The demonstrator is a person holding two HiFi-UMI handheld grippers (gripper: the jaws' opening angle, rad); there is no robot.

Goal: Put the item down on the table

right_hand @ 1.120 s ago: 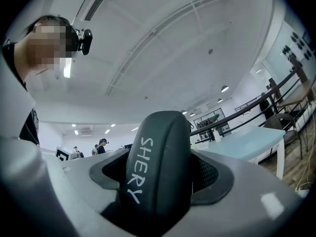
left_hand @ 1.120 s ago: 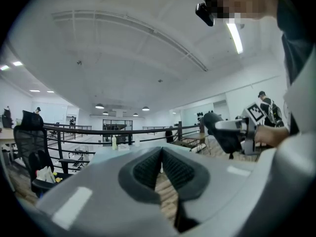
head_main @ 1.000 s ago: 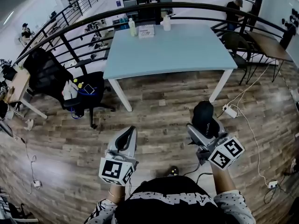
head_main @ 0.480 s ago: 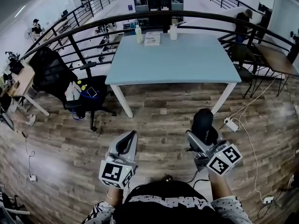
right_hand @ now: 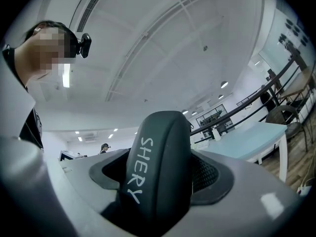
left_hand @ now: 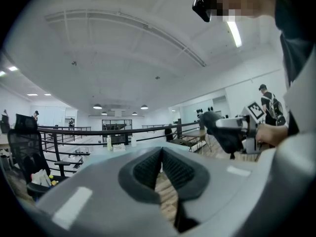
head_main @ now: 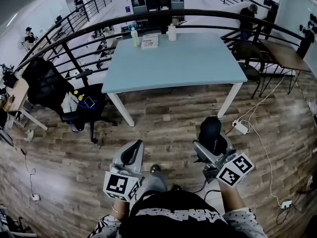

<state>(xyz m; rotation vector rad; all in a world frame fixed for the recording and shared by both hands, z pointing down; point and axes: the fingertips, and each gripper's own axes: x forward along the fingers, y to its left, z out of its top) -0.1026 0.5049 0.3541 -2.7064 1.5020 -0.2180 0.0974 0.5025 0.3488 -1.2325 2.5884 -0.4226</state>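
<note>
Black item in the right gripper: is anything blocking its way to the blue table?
Nothing visible does. Only floor separates the black item, held in the right gripper, from the table, whose near half is bare.

A light blue table (head_main: 188,58) stands on a wood-plank floor (head_main: 64,152). Along the table's far edge sit a green-tinted bottle (head_main: 133,35), a white bottle (head_main: 171,32) and, between them, a flat packet (head_main: 149,41). A black railing (head_main: 208,13) curves behind the table. A black office chair (head_main: 47,81) stands off the table's left end. On the table's near side, well apart from it, the right gripper (head_main: 207,144) grips a black item (head_main: 210,131) over the floor. The left gripper (head_main: 132,151) is level with it, nearer the table's left end.
</note>
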